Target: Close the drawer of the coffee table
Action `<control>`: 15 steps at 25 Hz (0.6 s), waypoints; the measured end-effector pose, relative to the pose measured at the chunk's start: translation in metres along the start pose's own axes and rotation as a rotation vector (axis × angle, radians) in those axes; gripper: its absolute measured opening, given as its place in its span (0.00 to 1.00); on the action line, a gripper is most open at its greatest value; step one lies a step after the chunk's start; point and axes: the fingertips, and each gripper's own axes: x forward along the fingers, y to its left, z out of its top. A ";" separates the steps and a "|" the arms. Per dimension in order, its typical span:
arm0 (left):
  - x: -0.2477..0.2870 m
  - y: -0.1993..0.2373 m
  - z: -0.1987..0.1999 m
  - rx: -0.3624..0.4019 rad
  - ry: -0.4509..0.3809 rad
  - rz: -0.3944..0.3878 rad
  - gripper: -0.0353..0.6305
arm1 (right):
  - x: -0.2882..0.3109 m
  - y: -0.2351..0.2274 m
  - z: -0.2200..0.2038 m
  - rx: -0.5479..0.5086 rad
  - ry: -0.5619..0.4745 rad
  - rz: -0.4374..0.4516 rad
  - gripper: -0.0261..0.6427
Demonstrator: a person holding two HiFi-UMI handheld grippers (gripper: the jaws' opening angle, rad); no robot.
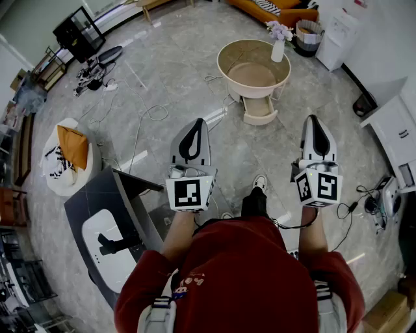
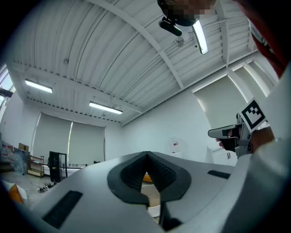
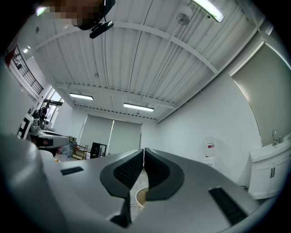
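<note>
The round beige coffee table (image 1: pixel 281 82) stands ahead of me on the grey floor in the head view. Its drawer (image 1: pixel 260 110) is pulled out toward me and looks empty. A white vase of flowers (image 1: pixel 278 43) sits on the table's far rim. My left gripper (image 1: pixel 197 121) and right gripper (image 1: pixel 312 118) are held up side by side, well short of the drawer, touching nothing. In both gripper views the jaws meet at the tips: left gripper (image 2: pixel 146 154), right gripper (image 3: pixel 143 150). A sliver of the table shows through each gap.
A grey stand with a white device (image 1: pixel 112 235) is close at my lower left. Cables (image 1: pixel 147 114) trail over the floor left of the table. A white seat with an orange cushion (image 1: pixel 70 148) sits far left, a white cabinet (image 1: pixel 395 127) at right, an orange sofa (image 1: pixel 279 9) beyond.
</note>
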 end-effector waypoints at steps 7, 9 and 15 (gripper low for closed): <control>-0.003 0.003 0.005 -0.016 -0.032 0.021 0.07 | -0.003 0.005 0.000 -0.005 0.005 0.007 0.08; -0.003 0.003 0.004 -0.024 -0.030 0.021 0.07 | -0.003 0.005 -0.001 -0.004 0.007 0.007 0.08; 0.011 0.000 -0.009 -0.044 -0.014 -0.004 0.07 | 0.003 0.008 -0.014 -0.011 0.016 0.022 0.08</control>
